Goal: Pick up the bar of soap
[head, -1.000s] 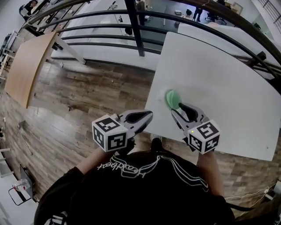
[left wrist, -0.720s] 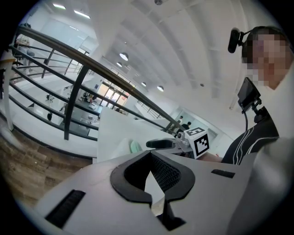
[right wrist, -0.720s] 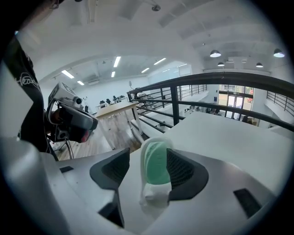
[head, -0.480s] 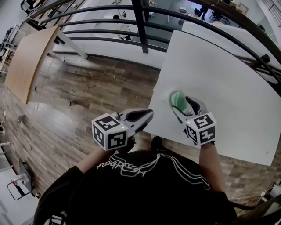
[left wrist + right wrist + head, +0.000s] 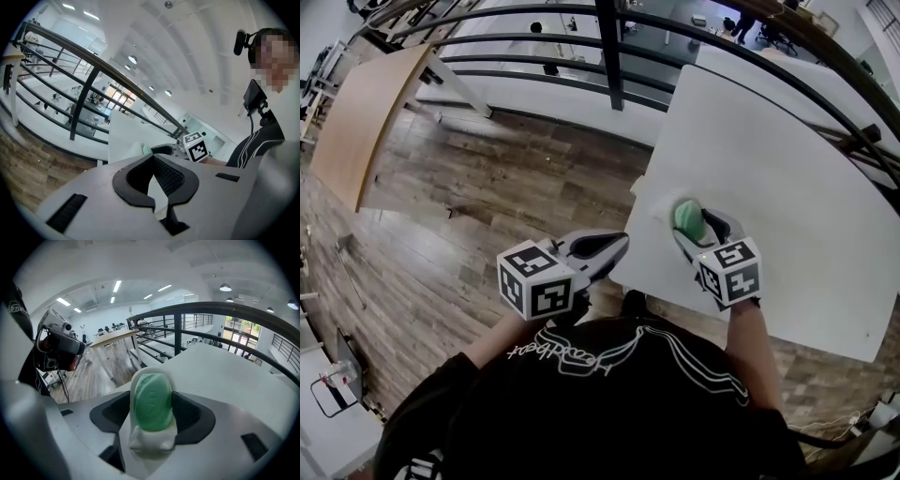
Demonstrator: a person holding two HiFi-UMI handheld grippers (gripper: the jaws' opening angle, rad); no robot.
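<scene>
From the head view, the white counter (image 5: 787,169) fills the upper right, and the green bar of soap (image 5: 688,216) lies near its near-left corner, at about 2 o'clock from the picture's centre. The right tongs (image 5: 699,225) reach in from 5 o'clock with one jaw on each side of the soap. The left tongs (image 5: 623,242) hang off the counter's edge over the wooden floor (image 5: 487,187), at 9 o'clock from the soap and well apart from it, with their tips together. In the left gripper view, the left tongs (image 5: 152,158) meet at their tips with nothing between them. Past them, at 12 o'clock, the counter (image 5: 126,136) carries a sliver of the green soap (image 5: 146,149) beside the right tongs' marker cube (image 5: 197,147). In the right gripper view, the right tongs (image 5: 151,414) have just been opening and stand wide apart. The bar of soap (image 5: 151,401) rests in a white soap dish (image 5: 152,440) between them, and each pad stands just beside a side of the dish. The counter (image 5: 225,376) stretches away toward 1 o'clock.
</scene>
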